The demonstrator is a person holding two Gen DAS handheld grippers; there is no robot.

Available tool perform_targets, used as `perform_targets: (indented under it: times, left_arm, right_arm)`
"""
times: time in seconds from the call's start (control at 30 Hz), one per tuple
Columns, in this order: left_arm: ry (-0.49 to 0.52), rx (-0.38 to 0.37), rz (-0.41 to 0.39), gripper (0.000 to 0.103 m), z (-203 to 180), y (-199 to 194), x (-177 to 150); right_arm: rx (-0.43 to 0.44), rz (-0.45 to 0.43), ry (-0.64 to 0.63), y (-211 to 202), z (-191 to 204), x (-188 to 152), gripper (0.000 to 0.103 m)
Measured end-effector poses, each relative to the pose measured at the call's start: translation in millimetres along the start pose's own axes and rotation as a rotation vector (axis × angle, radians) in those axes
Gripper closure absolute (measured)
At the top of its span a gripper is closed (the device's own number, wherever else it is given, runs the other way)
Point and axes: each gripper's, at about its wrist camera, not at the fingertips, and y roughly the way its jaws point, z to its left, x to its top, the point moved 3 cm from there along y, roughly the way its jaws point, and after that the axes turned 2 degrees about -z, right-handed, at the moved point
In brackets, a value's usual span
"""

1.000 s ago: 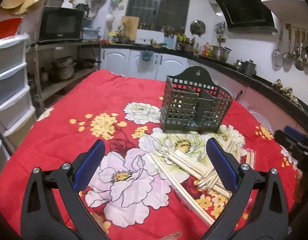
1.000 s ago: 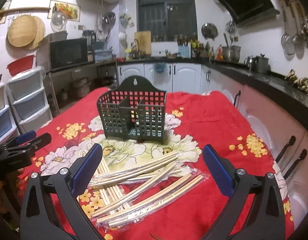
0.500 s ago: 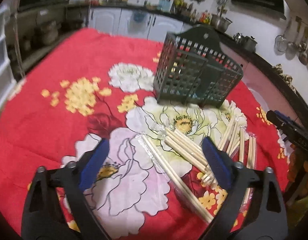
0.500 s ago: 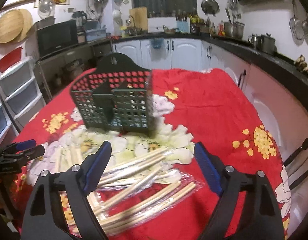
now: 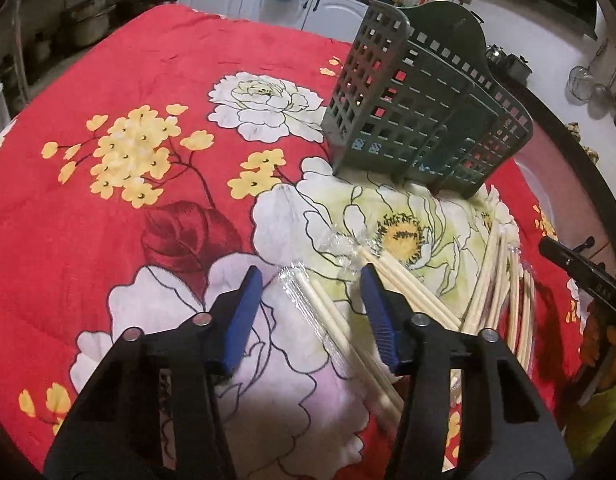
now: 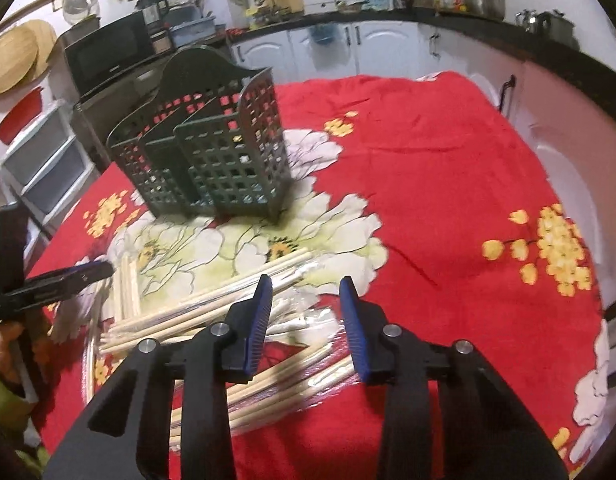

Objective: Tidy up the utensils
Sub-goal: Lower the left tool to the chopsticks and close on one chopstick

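While both grippers hang low over the table (image 5: 87, 208), each one has its jaws apart with nothing held between them. From the left wrist view, the left gripper (image 5: 310, 276) stands above a wrapped pair of chopsticks (image 5: 332, 320) that runs between its blue pads (image 5: 243, 312), but the pads do not touch it as far as I can see. More chopsticks (image 5: 496, 280) lie in a loose pile to the right of it, on the white flower of the red cloth (image 5: 127, 60). The green holder (image 5: 420, 120) stands upright just behind the pile, and its compartments look without chopsticks.

From the right wrist view, the right gripper (image 6: 305, 280) is over the near end of the same pile (image 6: 211, 312), where several pairs in clear plastic cross each other. The holder (image 6: 211, 160) is behind and a little to the left. At the left edge the other gripper (image 6: 51, 284) shows, near the far side of the pile
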Motion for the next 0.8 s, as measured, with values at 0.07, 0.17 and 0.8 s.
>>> perform_targets:
  times: [0.07, 0.17, 0.8]
  left_arm:
    - [0.001, 0.005, 0.001, 0.068, 1.1, 2.1, 1.5]
    - [0.011, 0.004, 0.001, 0.075, 2.6, 5.0, 3.4]
    - [0.016, -0.009, -0.006, 0.092, 11.9, 9.5, 7.3]
  right_arm:
    - [0.015, 0.015, -0.012, 5.2, 3.9, 0.0, 0.070]
    - [0.025, 0.035, -0.019, 13.6, 6.4, 0.7, 0.070]
    - [0.118, 0.082, 0.077, 30.1, -9.4, -5.6, 0.100]
